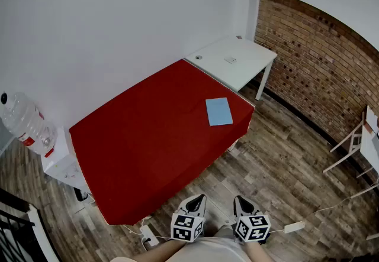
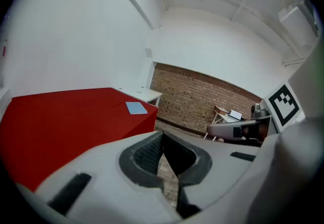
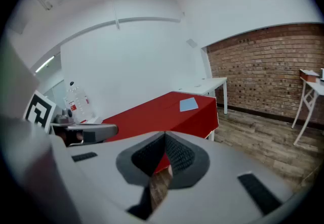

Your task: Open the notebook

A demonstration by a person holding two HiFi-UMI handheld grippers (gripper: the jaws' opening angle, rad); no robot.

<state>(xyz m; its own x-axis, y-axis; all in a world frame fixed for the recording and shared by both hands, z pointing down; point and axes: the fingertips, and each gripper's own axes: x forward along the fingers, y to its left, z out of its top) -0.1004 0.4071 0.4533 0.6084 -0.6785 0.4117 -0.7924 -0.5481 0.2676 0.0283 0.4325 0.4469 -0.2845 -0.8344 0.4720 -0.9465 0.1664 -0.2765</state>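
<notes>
Far off to the left of the left gripper, a big clear plastic water bottle (image 1: 22, 120) stood by the white wall. Ahead of both grippers was a long table with a red cloth (image 1: 136, 142) over it.

Our grey plastic left gripper (image 1: 198, 197) was down low, close to our body, and tipped a little toward the floor. Its jaws were closed with nothing between them. We think that was because there was nothing to grab yet.

The thin light blue paper notebook (image 1: 219, 111) lay flat and shut on the red cloth, well ahead of both grippers, near the table's right end. That spot looked easy to reach from the floor side, but we were too far from it.

Our grey plastic right gripper (image 1: 241, 200) was just beside the left one, low and tipped down too. Its jaws were closed and empty as well.

Past the notebook stood a plain white desk (image 1: 237, 57), and away to the right of the right gripper was a red brick wall (image 1: 320, 65).

We think the job had not started.
</notes>
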